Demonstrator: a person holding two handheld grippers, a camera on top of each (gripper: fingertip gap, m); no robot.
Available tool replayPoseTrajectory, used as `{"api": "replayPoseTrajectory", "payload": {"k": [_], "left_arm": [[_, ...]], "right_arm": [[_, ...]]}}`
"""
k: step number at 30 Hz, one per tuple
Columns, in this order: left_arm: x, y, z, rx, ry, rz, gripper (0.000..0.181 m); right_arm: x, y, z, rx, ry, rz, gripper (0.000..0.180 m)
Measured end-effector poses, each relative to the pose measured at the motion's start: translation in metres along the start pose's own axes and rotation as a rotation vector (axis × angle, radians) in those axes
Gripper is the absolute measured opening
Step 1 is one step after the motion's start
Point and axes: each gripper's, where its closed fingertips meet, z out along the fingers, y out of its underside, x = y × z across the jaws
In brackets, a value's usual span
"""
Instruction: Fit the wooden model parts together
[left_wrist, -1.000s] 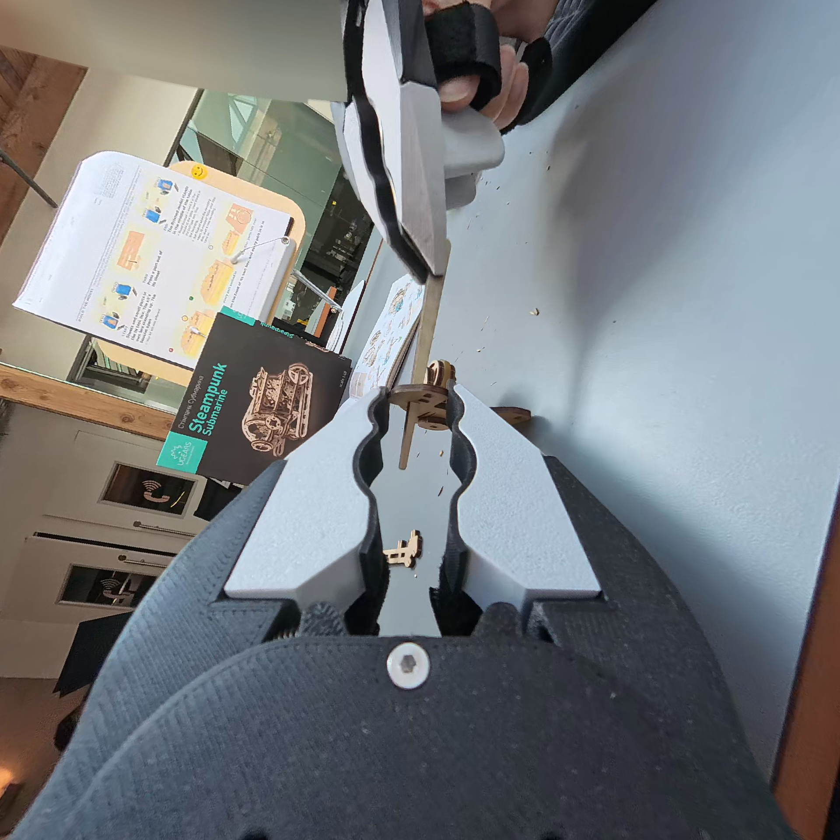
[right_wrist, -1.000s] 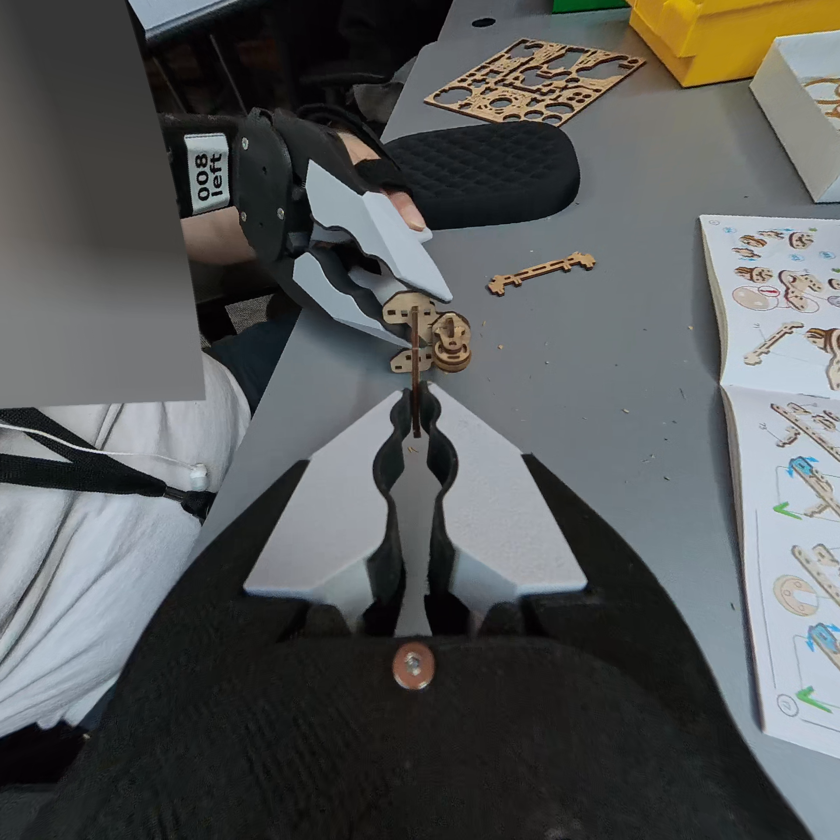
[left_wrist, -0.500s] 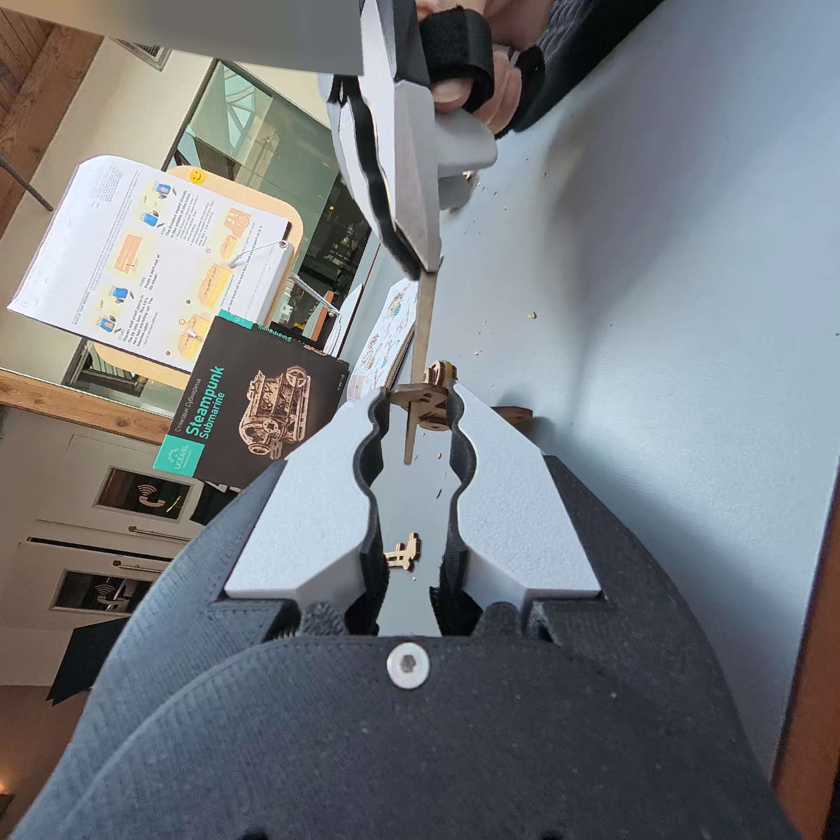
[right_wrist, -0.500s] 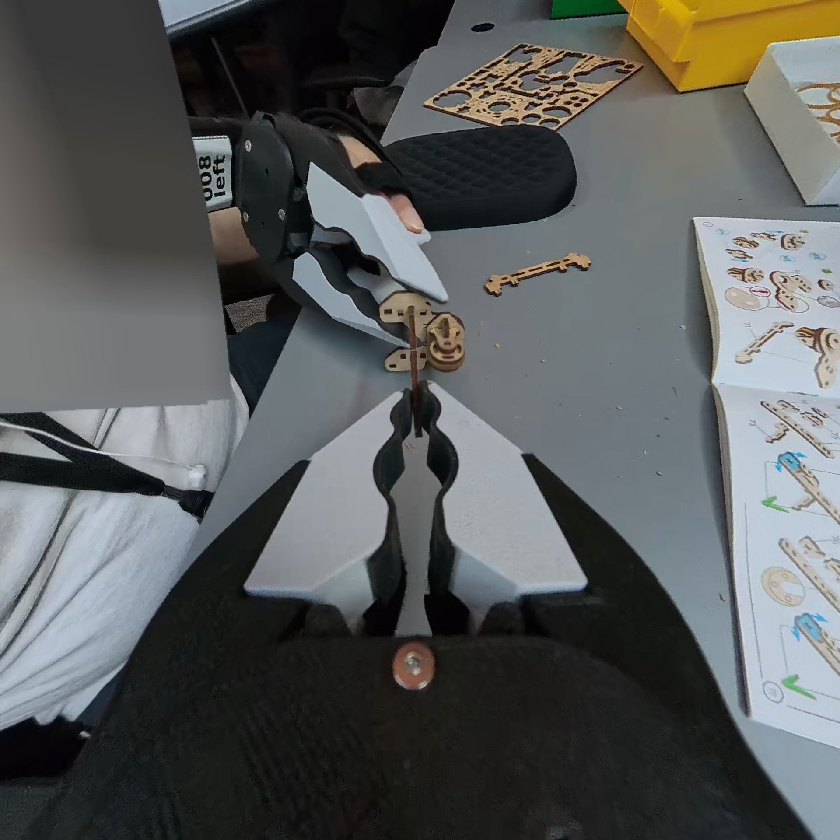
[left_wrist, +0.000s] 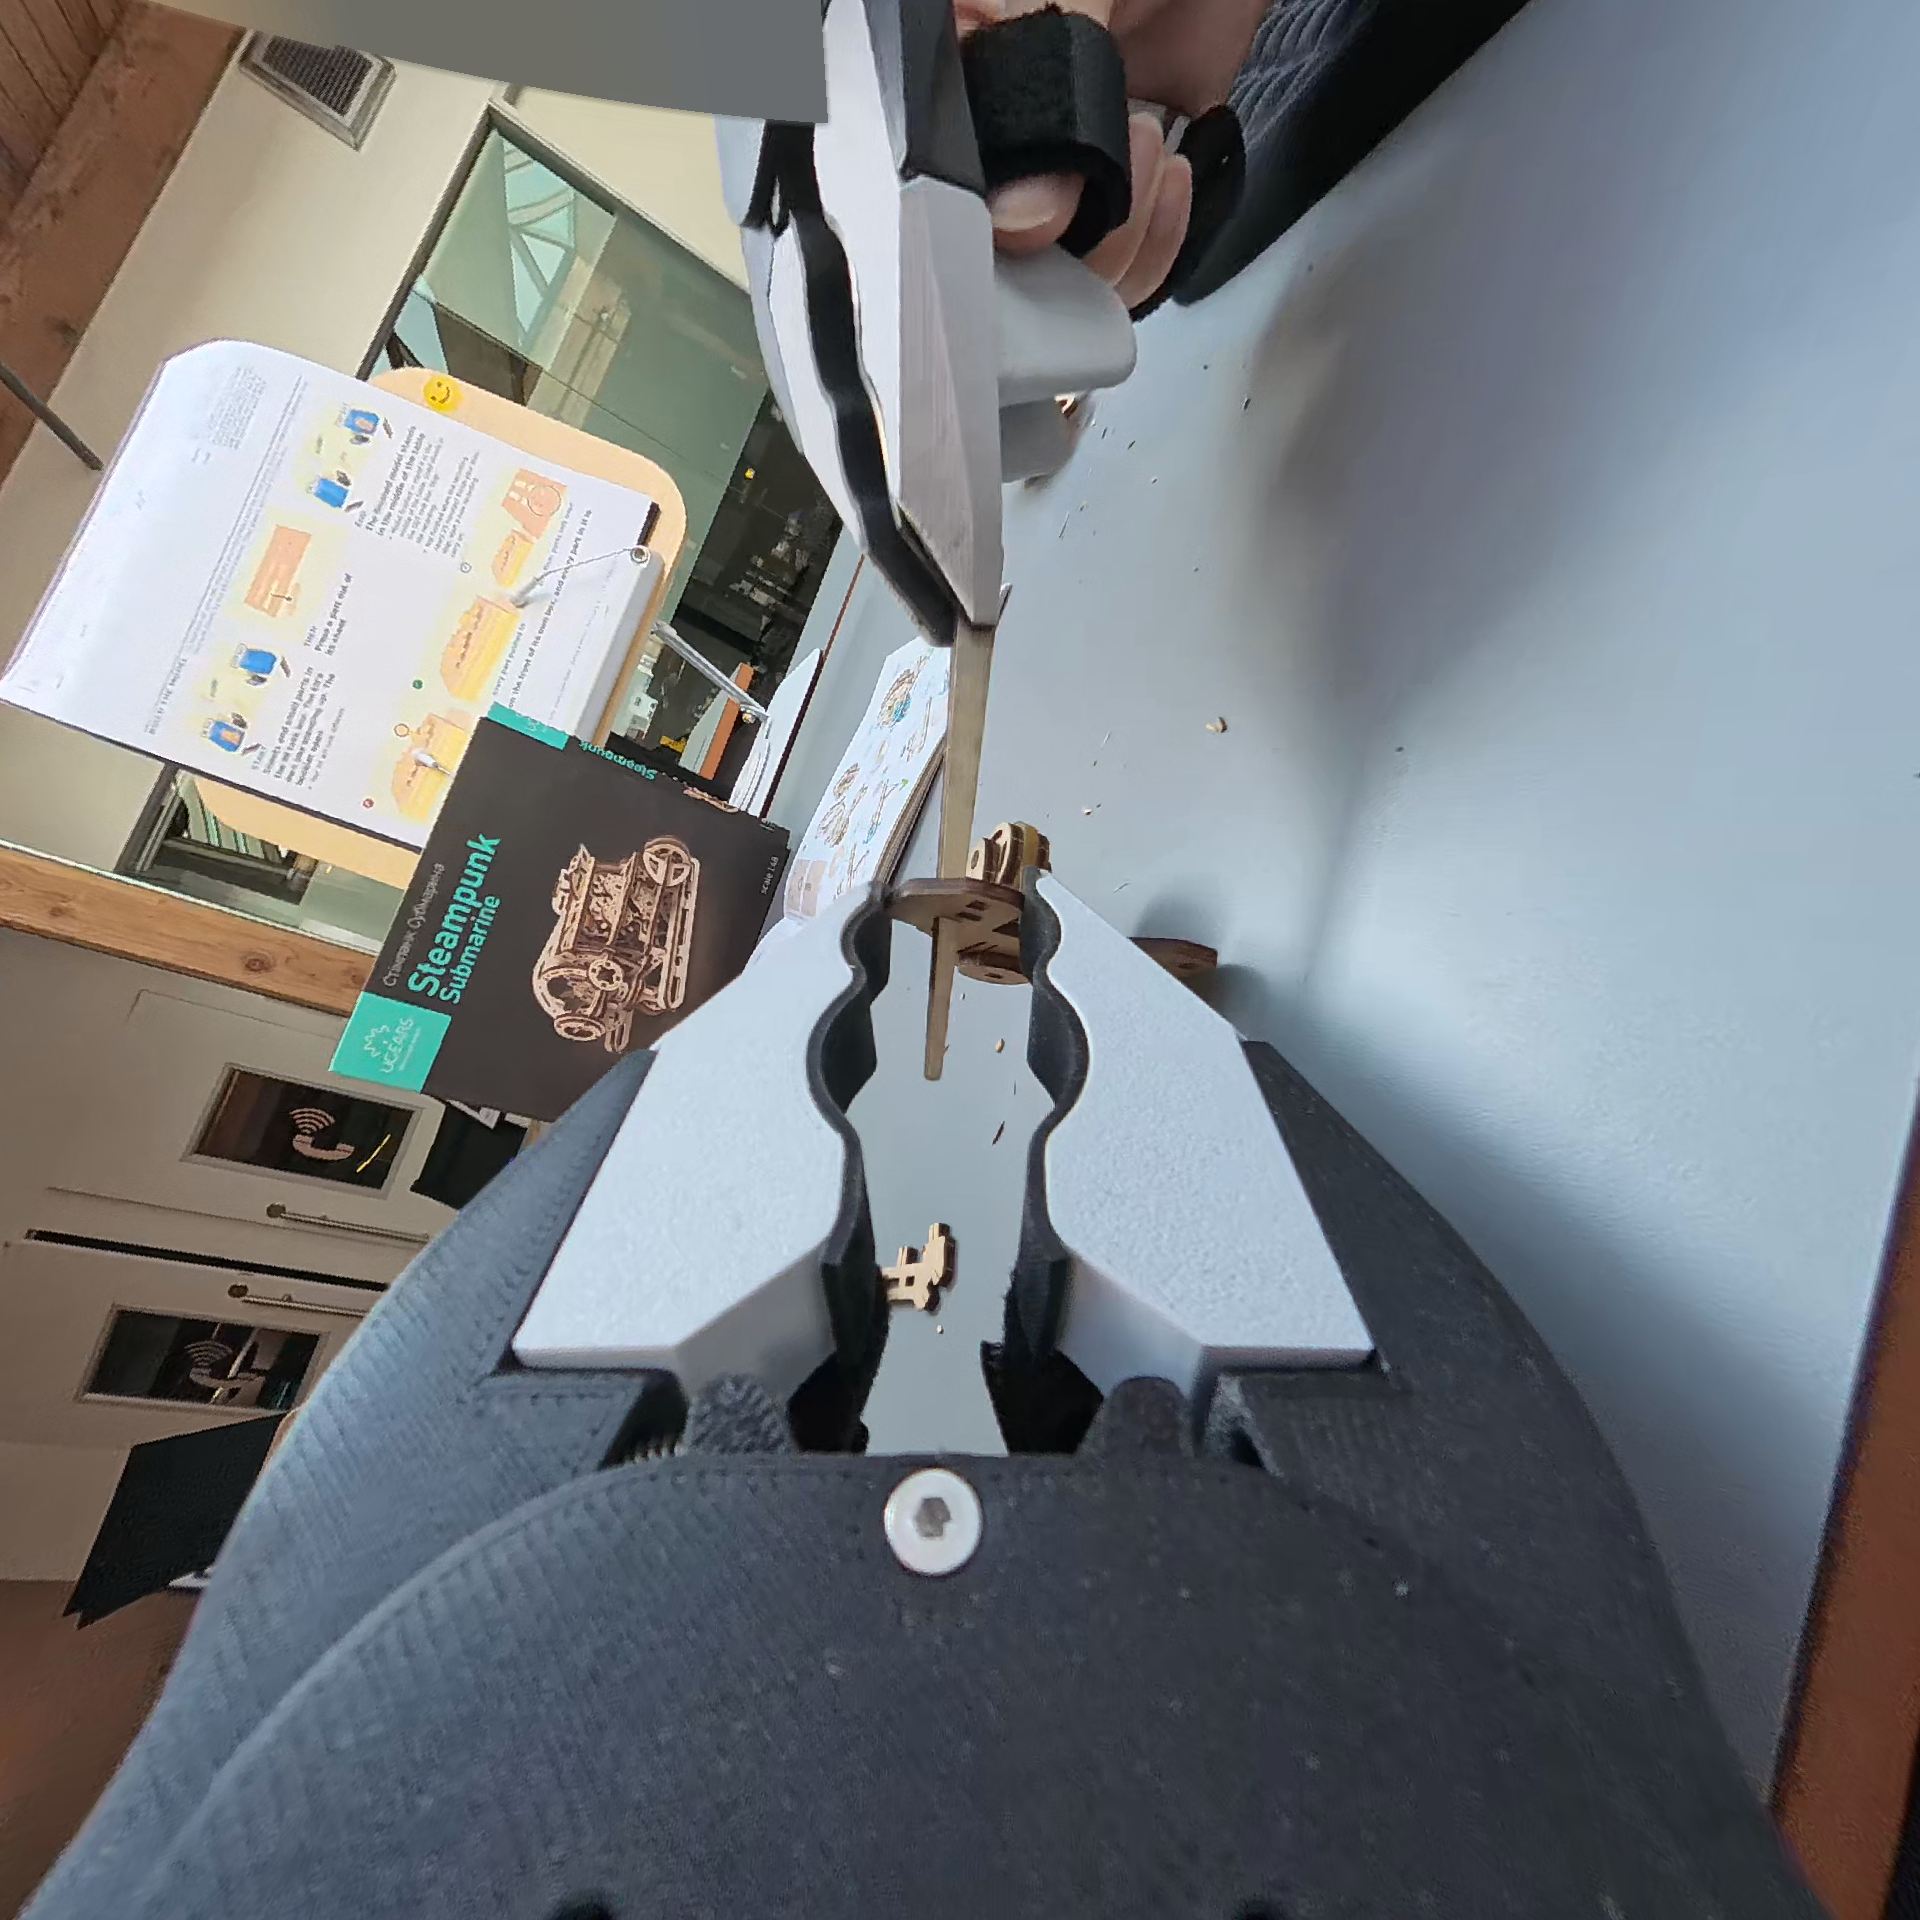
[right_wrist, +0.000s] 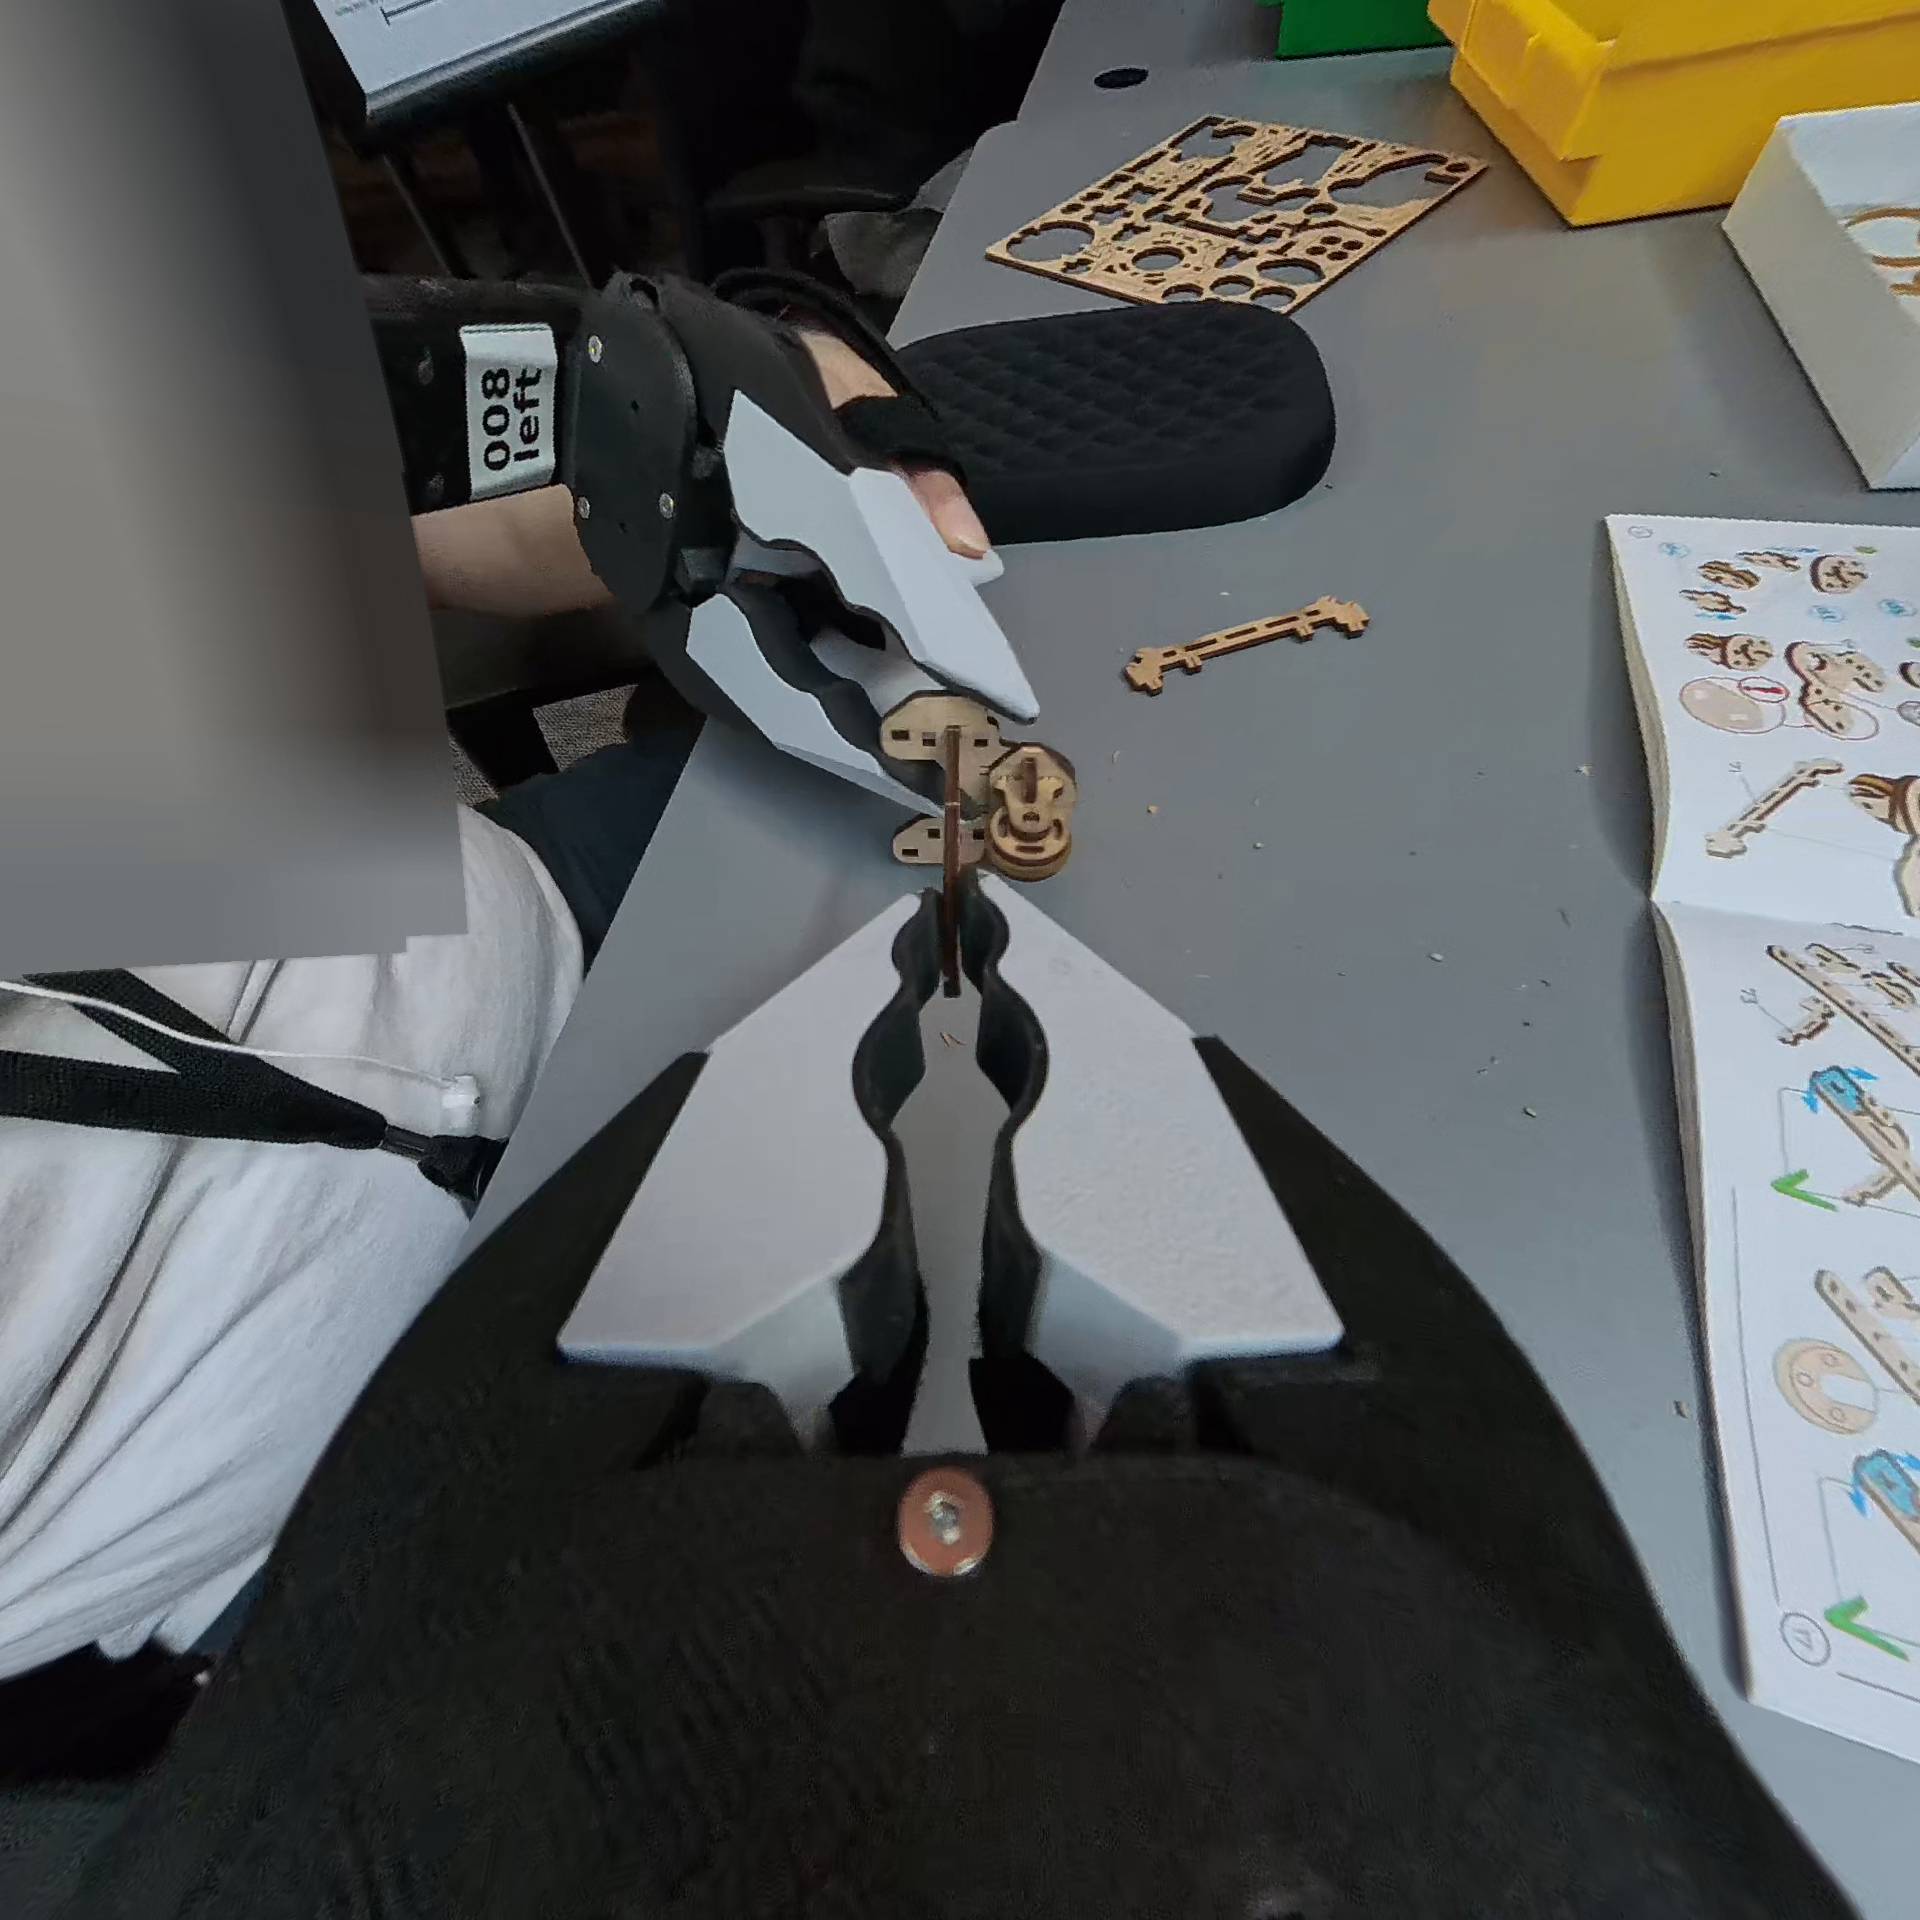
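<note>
My left gripper (left_wrist: 956, 909) is shut on a small slotted wooden plate (left_wrist: 971, 920) with a round wheel-like part (left_wrist: 1013, 847) fixed to it. My right gripper (right_wrist: 951, 914) is shut on a thin wooden strip (right_wrist: 951, 821), seen edge-on, which passes through a slot in the plate (right_wrist: 925, 727). In the left wrist view the right gripper (left_wrist: 966, 618) comes down from above, and the strip (left_wrist: 961, 769) sticks out below the plate. In the right wrist view the left gripper (right_wrist: 982, 764) holds the plate just above the grey table (right_wrist: 1351, 883).
A loose slotted wooden bar (right_wrist: 1247, 644) lies on the table beyond the parts. Behind it are a black padded rest (right_wrist: 1122, 416), a punched-out wooden sheet (right_wrist: 1226, 218), yellow bins (right_wrist: 1662, 94) and a white box (right_wrist: 1829, 281). An open booklet (right_wrist: 1787, 1039) lies at the right. About 4 cm separates my left fingertips from my right. My left gripper's tips are some 12 cm from the loose slotted wooden bar (right_wrist: 1247, 644).
Almost nothing. Both grippers keep their hold, and the strip stays through the plate. The joined parts have shifted only slightly.
</note>
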Motion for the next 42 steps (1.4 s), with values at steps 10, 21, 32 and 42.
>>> {"api": "replayPoseTrajectory", "payload": {"k": [10, 21, 32, 42], "left_arm": [[0.000, 0.001, 0.000, 0.002, 0.006, -0.019, 0.022], [-0.001, 0.002, 0.001, -0.010, 0.011, -0.046, 0.022], [-0.002, 0.003, 0.003, -0.018, 0.003, -0.040, 0.021], [-0.001, -0.002, 0.001, 0.002, -0.001, -0.011, 0.021]], "right_arm": [[0.003, 0.010, -0.006, -0.022, -0.003, 0.026, 0.002], [0.000, 0.002, 0.003, -0.010, -0.023, 0.041, 0.002], [0.001, 0.007, 0.006, -0.025, -0.001, 0.040, 0.003], [-0.003, 0.010, 0.002, -0.034, -0.015, 0.030, 0.003]]}}
